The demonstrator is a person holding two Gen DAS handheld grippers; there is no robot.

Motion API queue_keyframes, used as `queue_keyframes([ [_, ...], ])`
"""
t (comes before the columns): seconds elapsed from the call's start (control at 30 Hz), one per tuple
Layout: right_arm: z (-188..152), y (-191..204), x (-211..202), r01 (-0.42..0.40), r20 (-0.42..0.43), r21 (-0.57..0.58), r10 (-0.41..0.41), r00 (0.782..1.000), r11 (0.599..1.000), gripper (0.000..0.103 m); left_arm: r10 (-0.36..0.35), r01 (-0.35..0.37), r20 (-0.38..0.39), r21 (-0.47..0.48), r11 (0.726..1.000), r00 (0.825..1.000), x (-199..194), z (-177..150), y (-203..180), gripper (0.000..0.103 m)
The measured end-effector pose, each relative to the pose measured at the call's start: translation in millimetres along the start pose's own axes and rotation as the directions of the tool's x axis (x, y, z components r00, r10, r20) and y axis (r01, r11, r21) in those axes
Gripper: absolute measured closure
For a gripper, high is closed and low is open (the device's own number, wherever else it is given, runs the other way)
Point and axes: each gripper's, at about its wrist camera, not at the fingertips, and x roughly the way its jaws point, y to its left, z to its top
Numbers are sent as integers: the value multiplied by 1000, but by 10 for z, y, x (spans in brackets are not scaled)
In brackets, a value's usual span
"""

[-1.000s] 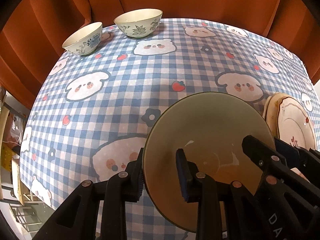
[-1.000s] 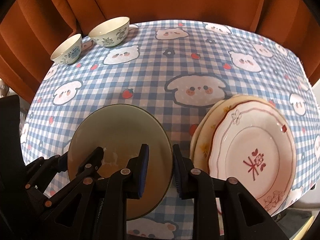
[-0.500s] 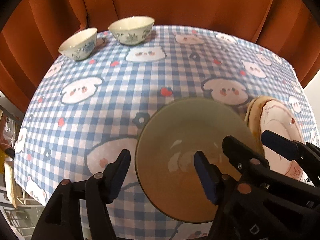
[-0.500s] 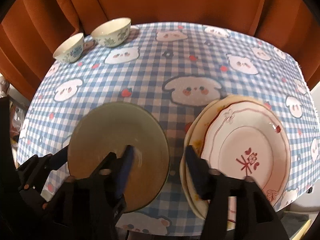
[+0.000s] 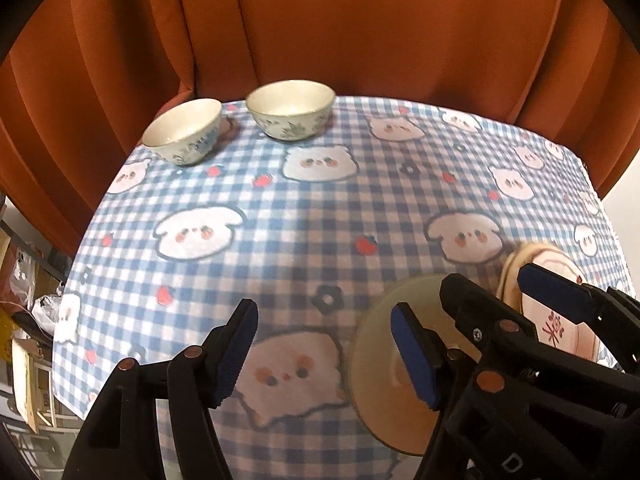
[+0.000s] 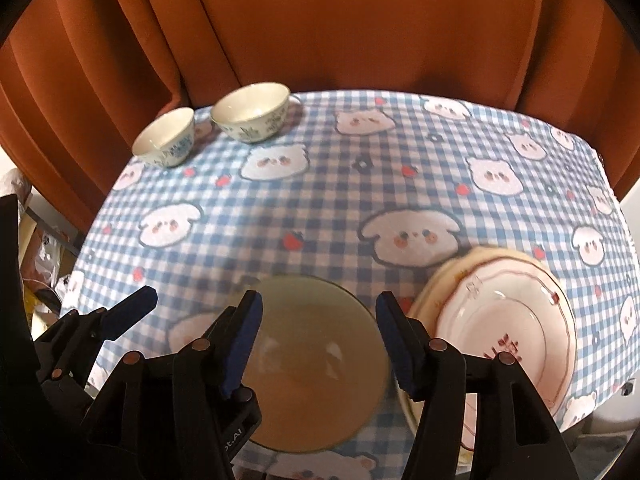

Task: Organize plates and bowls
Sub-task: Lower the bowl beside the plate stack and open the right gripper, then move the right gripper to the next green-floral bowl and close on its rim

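An olive-green plate (image 6: 320,364) lies flat on the checked tablecloth near the front edge. Above it my right gripper (image 6: 320,340) stands open, its pads apart from the rim. My left gripper (image 5: 324,354) hangs over the plate's left rim (image 5: 372,360) with its jaws opening and nothing held between them. To the right of the green plate a stack of cream and pink plates (image 6: 504,328) rests on the cloth. Two patterned bowls, a small one (image 6: 164,136) and a larger one (image 6: 252,112), stand side by side at the far left corner.
The table (image 5: 320,220) wears a blue-and-white cloth printed with animal faces. Orange curtains (image 6: 360,20) hang close behind its far edge. Left of the table, clutter (image 5: 24,320) sits on the floor.
Both grippers have let go of the green plate's rim, opened wide and risen away from it. The plate stays on the cloth.
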Motion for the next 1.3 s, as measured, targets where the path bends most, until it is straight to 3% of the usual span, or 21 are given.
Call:
queue_keyframes([
  [0.43, 440, 604, 117, -9, 56, -2, 9, 998, 1000, 40, 16, -16, 78, 5, 1000, 997, -27, 456, 690, 30],
  [0.67, 727, 972, 269, 37, 89, -7, -36, 995, 999, 40, 32, -32, 88, -9, 999, 996, 67, 769, 1035, 30],
  [1.1, 1371, 1451, 740, 27, 91, 18, -28, 995, 999, 40, 94, -94, 92, -5, 996, 991, 397, 1400, 1551, 30],
  [1.3, 1654, 1646, 1004, 22, 103, -16, -20, 995, 1000, 40, 110, -105, 102, -56, 993, 989, 600, 1615, 1782, 30],
])
